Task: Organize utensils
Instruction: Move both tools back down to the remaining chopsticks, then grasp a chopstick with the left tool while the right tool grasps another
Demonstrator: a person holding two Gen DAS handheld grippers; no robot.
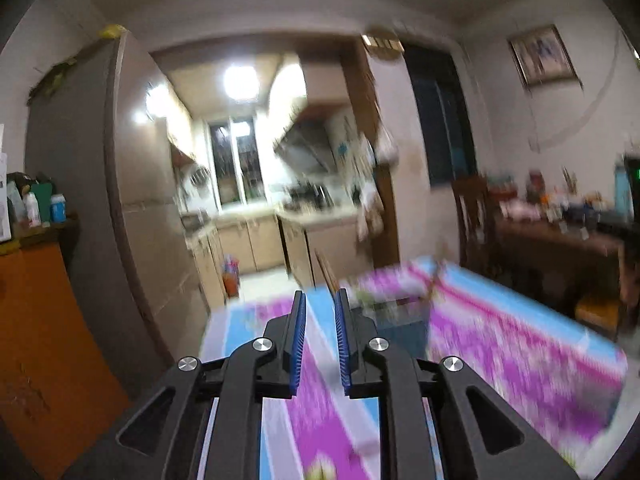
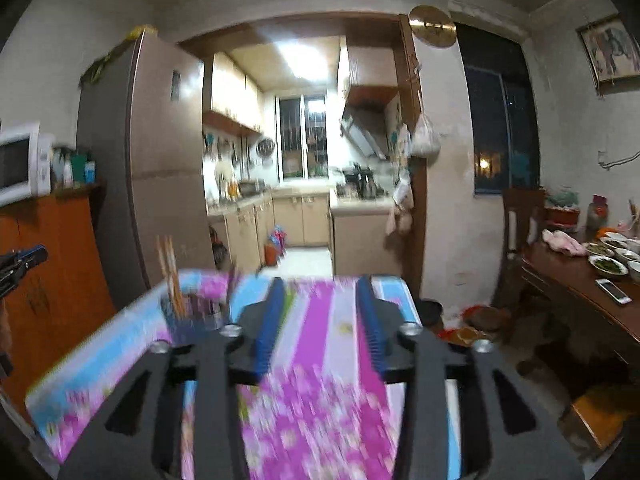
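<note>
The holder, a dark blue cup with chopsticks standing upright in it, is seen on the desk ahead and to the left of the right claw, apart from it. The right claw is held wide open with nothing in it. The left claw is narrowed to a slim gap (nothing gripped), with the blurred holder just ahead to its right. The blue pads are ribbed; the desk's cloth is flowered, striped pink and blue.
</note>
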